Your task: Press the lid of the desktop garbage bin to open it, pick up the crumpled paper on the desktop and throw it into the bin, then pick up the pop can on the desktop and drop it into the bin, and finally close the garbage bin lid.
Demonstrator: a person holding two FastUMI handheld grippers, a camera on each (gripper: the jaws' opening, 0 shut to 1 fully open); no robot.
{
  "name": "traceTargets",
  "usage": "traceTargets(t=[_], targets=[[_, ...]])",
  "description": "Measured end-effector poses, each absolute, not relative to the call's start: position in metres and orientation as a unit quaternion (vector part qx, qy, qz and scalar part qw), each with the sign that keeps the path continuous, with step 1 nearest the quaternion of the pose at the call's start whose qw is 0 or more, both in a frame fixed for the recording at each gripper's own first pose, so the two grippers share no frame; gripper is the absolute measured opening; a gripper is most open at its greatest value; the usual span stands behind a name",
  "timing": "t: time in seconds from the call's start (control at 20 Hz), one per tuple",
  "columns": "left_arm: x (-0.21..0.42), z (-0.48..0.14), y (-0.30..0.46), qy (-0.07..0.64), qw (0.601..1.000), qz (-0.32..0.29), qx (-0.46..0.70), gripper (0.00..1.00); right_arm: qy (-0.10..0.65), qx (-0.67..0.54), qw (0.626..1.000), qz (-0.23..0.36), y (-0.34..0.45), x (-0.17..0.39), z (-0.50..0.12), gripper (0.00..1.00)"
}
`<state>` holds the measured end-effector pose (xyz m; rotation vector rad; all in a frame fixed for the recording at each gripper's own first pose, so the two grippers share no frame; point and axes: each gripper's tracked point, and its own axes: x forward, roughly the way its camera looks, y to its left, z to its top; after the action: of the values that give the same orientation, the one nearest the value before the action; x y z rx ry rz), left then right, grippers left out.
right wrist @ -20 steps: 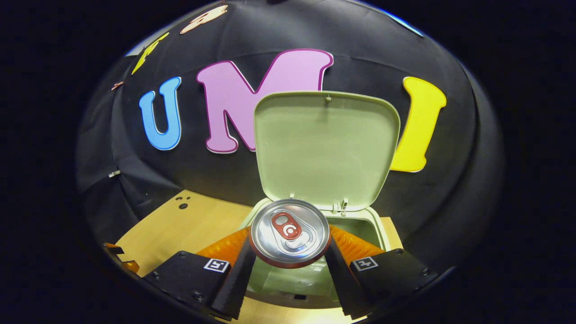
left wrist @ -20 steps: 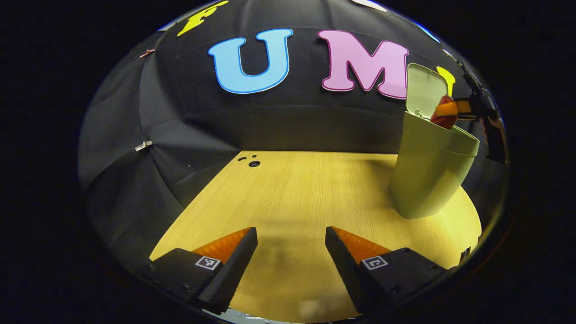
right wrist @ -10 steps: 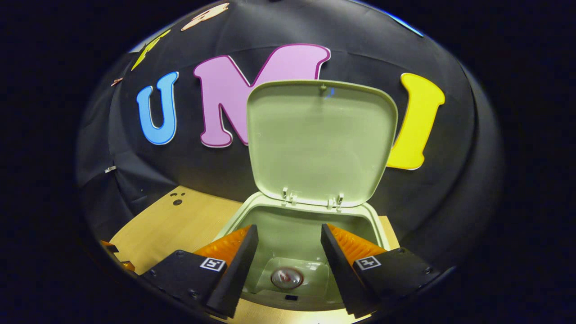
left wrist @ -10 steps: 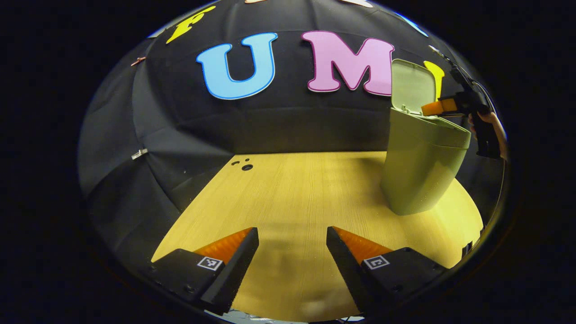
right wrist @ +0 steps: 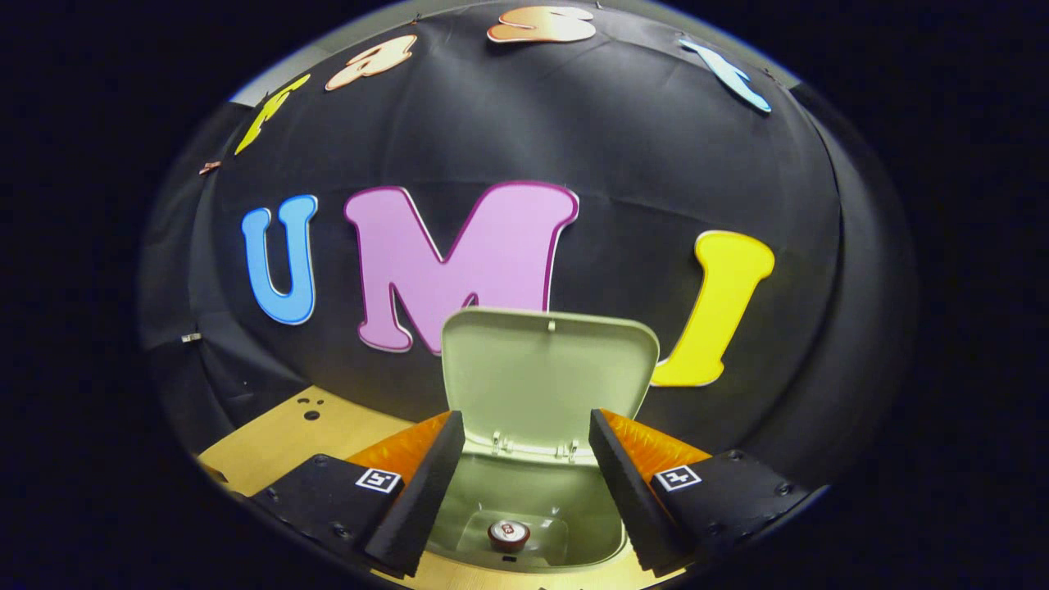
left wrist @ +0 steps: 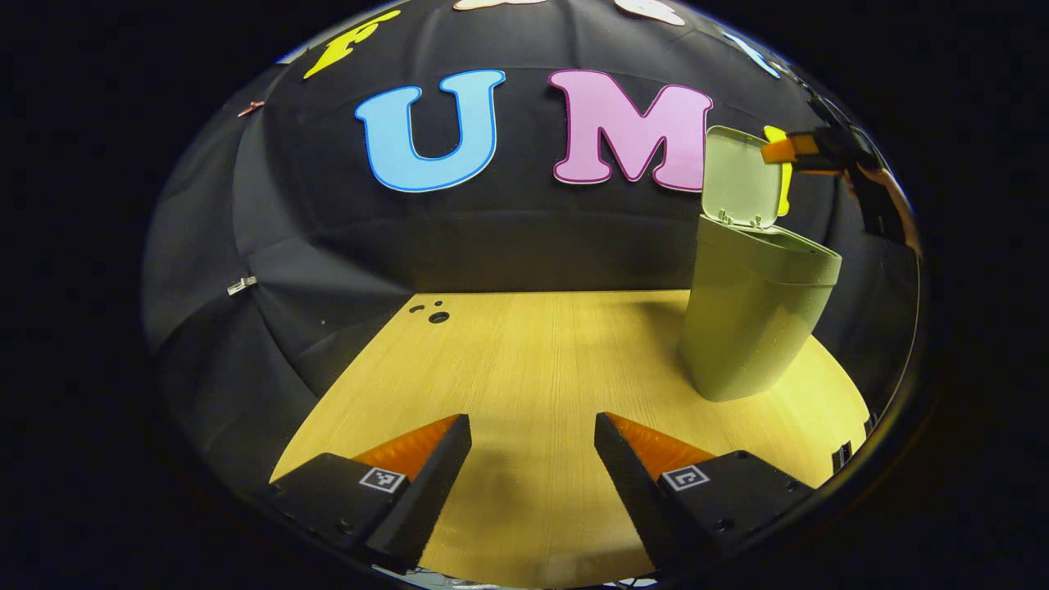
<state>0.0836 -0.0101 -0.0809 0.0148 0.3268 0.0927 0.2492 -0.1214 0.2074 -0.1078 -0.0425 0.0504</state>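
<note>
Right tool (right wrist: pixel 524 483) stands with its fingers spread wide and empty at the bottom of the right gripper view, above the open garbage bin (right wrist: pixel 533 512), where the pop can (right wrist: pixel 508 534) rests upright on the bin floor. Left tool (left wrist: pixel 533 483) is likewise agape and empty, low over the bare worktop (left wrist: pixel 524 360). Remaining step, in my judgement, is closing: bring a finger behind the upright lid (right wrist: pixel 547 373), near its top edge at frame centre, and tip it forward and down gently so the light bin does not slide.
</note>
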Motion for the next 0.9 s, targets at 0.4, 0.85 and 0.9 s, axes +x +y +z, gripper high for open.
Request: traceTargets(t=[0.4, 0.85, 0.9], targets=[[0.066, -0.092, 0.012, 0.168, 0.983, 0.07, -0.012, 0.98, -0.067, -0.053, 0.996, 0.018, -0.117, 0.268, 0.282, 0.96], [0.042, -0.095, 0.046, 0.172, 0.977, 0.125, -0.031, 0.98, -0.053, -0.049, 0.997, -0.005, -0.134, 0.327, 0.303, 0.97], [0.041, -0.095, 0.048, 0.171, 0.976, 0.131, -0.032, 0.98, -0.045, -0.041, 0.998, -0.006, -0.136, 0.335, 0.3, 0.97]])
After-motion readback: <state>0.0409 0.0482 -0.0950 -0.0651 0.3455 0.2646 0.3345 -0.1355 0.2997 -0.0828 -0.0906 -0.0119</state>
